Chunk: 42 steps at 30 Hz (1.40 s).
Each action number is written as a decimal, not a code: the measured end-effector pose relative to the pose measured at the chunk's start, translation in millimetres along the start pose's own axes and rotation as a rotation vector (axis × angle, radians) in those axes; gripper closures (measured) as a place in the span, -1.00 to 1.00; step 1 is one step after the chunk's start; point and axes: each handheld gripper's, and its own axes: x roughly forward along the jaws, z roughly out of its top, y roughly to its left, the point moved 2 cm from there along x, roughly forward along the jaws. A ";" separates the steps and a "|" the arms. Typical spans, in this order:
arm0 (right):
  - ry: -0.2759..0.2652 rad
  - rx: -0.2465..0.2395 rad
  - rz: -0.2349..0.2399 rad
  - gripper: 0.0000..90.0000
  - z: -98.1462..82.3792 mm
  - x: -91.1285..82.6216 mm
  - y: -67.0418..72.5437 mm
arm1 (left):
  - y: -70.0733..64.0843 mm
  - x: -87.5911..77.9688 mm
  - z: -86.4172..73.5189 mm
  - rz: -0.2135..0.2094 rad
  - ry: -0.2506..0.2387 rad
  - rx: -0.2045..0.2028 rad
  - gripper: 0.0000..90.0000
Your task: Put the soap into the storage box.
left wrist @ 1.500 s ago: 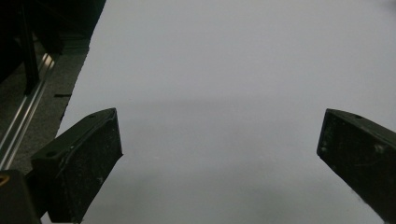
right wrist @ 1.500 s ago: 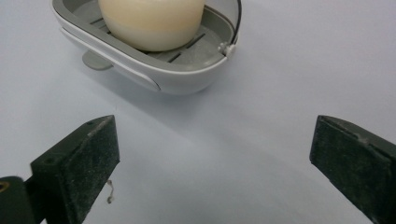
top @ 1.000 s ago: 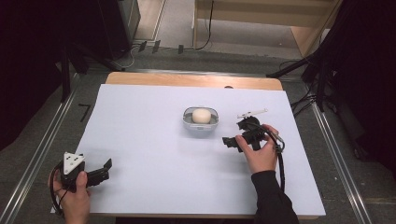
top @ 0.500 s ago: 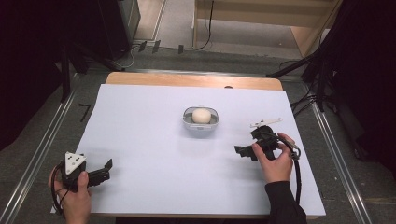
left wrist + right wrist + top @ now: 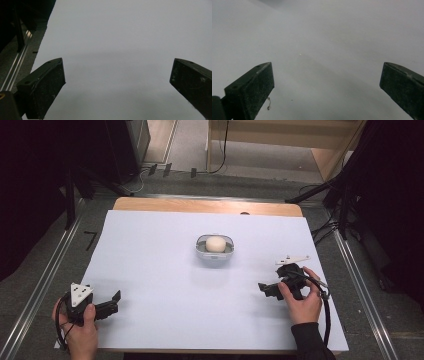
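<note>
A small clear bowl (image 5: 203, 254) stands near the middle of the white table sheet (image 5: 150, 260) and holds a pale round ball (image 5: 215, 243). My right gripper (image 5: 267, 290) rests low on the sheet to the right of the bowl and nearer the front, held in a hand, its jaws wide apart over bare sheet (image 5: 324, 75). My left gripper (image 5: 113, 303) sits at the front left corner in the other hand, also open, with nothing between its jaws (image 5: 117, 82).
The wooden table edge (image 5: 207, 206) shows behind the sheet. Metal rails (image 5: 45, 280) run along both sides of the table, and dark stands and cables lie on the floor (image 5: 165, 170) beyond. A black strap or cable trails from my right gripper (image 5: 326, 315).
My right gripper has drawn back from beside the bowl toward the front right of the table and lowered onto the sheet. The left gripper has stayed put.
</note>
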 end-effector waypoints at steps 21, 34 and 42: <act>-0.129 0.100 -0.065 -1.00 -66.2 -31.3 -36.4 | -2.3 2.2 0.5 0.009 0.026 0.020 -0.99; -0.165 0.154 -0.086 -1.00 -110.2 -57.4 -66.0 | 3.9 0.8 0.5 -0.022 0.016 -0.038 -0.99; -0.195 0.187 -0.107 -1.00 -129.6 -67.3 -76.5 | 3.4 1.9 0.6 -0.027 0.027 -0.032 -0.99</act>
